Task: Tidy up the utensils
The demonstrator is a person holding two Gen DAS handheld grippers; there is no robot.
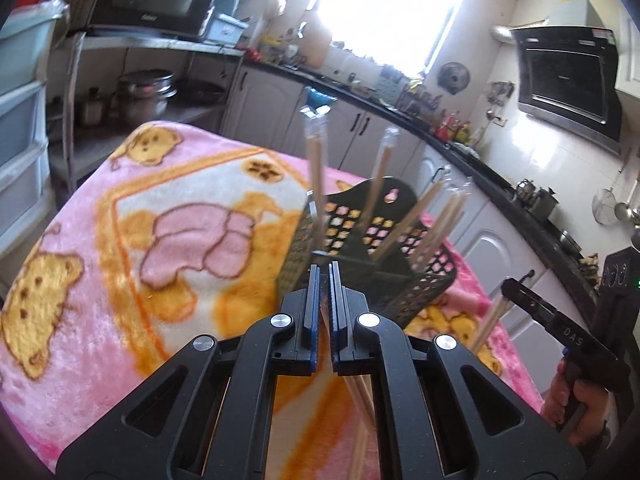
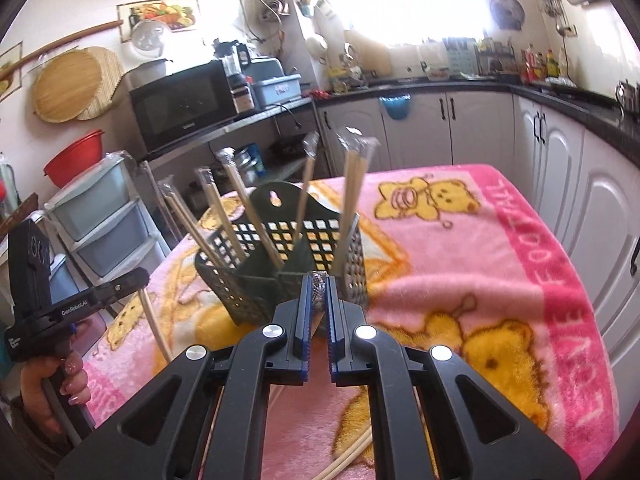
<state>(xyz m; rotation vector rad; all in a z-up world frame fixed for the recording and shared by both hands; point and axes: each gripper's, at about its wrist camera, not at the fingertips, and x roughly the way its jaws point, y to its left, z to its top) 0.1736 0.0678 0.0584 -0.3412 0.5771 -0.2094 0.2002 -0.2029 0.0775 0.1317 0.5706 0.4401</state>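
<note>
The fleecy pink blanket (image 1: 100,208) with yellow bear prints covers the table. At the 12 o'clock side of the left gripper (image 1: 324,270) stands the black plastic lattice basket (image 1: 424,276), with wrapped wooden chopsticks (image 1: 316,168) leaning in it. This gripper's jaws are closed on thin pale chopsticks (image 1: 360,396) that hang below it. The right gripper (image 2: 319,280) is closed too, pinching a crinkled clear wrapper end (image 2: 319,290); its sticks (image 2: 352,452) run toward 6 o'clock.
</note>
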